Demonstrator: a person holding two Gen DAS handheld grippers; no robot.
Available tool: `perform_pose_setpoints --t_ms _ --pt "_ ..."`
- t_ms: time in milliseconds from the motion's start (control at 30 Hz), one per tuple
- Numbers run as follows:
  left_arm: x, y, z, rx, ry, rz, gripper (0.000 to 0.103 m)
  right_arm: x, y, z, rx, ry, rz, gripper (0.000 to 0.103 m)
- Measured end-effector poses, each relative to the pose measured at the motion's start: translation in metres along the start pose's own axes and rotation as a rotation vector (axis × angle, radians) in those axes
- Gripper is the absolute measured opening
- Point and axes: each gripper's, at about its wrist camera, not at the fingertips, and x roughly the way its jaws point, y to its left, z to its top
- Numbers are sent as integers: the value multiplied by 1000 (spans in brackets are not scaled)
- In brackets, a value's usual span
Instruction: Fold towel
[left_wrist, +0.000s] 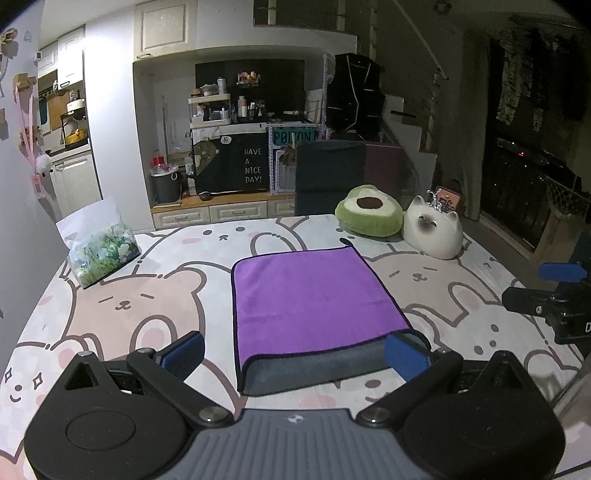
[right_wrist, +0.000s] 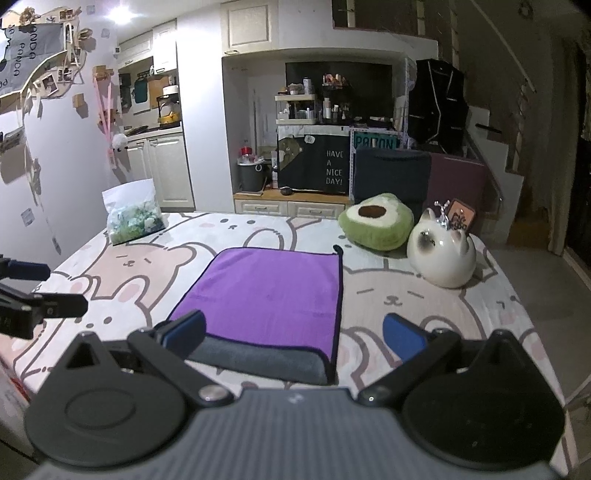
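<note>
A purple towel (left_wrist: 310, 299) with a grey underside lies folded flat on the cartoon-print cloth (left_wrist: 122, 306); a grey strip shows along its near edge. It also shows in the right wrist view (right_wrist: 269, 295). My left gripper (left_wrist: 295, 350) is open and empty, hovering just before the towel's near edge, its right fingertip (left_wrist: 404, 352) over the near right corner. My right gripper (right_wrist: 295, 336) is open and empty at the near edge, its left fingertip (right_wrist: 184, 328) over the near left corner. The right gripper also shows at the right edge of the left view (left_wrist: 554, 291).
An avocado cushion (left_wrist: 369, 210) and a white cat figure (left_wrist: 432, 229) sit at the far right of the cloth. A bag with a green print (left_wrist: 98, 247) stands at the far left. Cabinets and shelves stand behind.
</note>
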Motion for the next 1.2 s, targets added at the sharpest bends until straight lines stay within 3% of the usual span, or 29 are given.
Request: perform_pose_setpoints --t_ms 333,800,1200 --pt "23 3 9 -6 13 8 102 18 -5 8 1 16 -31 103" --pt "64 15 -9 -6 47 10 102 50 -7 2 -6 75 -74 103" --pt "107 28 -29 -39 135 -15 102 87 -18 -20 -6 113 -117 103"
